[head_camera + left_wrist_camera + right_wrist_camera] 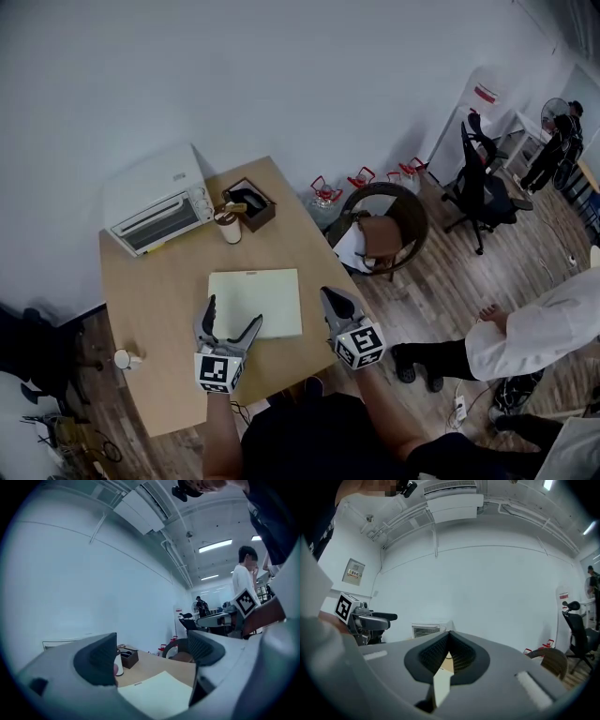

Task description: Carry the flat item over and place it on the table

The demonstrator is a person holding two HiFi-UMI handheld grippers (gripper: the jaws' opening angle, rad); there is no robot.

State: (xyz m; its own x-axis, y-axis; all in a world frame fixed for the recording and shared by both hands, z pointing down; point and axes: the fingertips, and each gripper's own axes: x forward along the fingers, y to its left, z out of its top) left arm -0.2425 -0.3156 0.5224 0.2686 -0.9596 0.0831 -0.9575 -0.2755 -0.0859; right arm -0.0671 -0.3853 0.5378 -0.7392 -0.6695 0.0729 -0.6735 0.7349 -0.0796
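The flat item, a pale cream board (255, 300), lies flat in the middle of the wooden table (150, 309). My left gripper (232, 312) hovers over the board's near left corner with its jaws wide apart and nothing between the pads. In the left gripper view the board (157, 696) shows low between the two dark fingertips (99, 658). My right gripper (330, 298) is just right of the board, near the table's right edge. Its jaws meet at the tips (449, 639) and it holds nothing.
A white toaster oven (155, 211) stands at the table's back left, with a cup (228, 228) and a dark box (251, 203) beside it. A small cup (124, 359) sits near the left edge. A wicker chair (384, 230) and a person in white (534, 328) are at right.
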